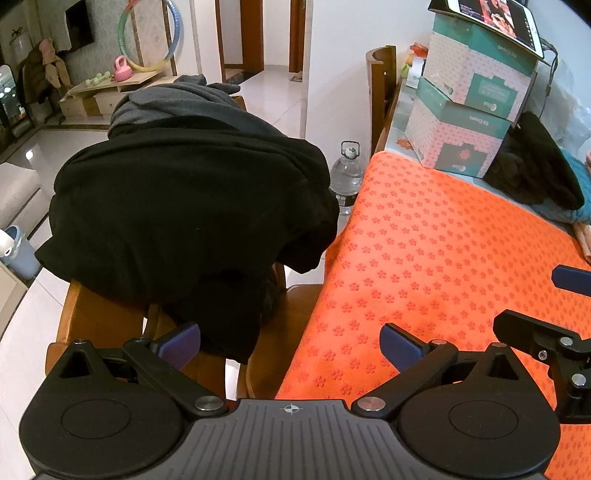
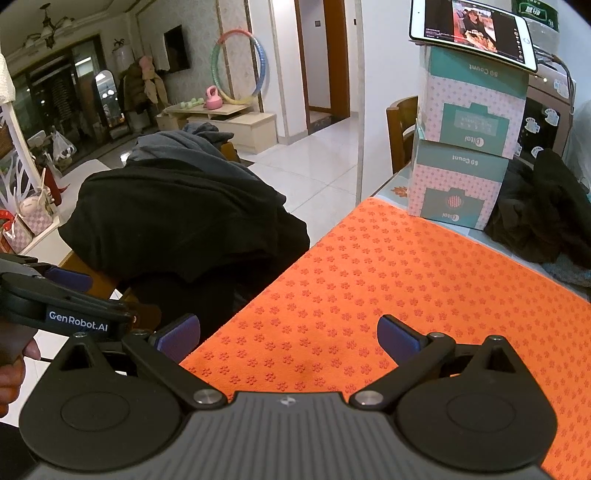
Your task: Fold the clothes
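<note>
Both grippers held over the near edge of an orange mat, empty.

At left of both frames, a heap of black clothes (image 1: 184, 199) lies over a wooden chair (image 1: 92, 321), a grey garment (image 1: 177, 99) on top. The left gripper (image 1: 290, 345) and right gripper (image 2: 288, 338) each have their fingers spread wide, holding nothing. The orange mat (image 1: 443, 251) fills the right; stacked tissue boxes (image 2: 469, 147) carry a tablet (image 2: 472, 27) at upper right.
</note>
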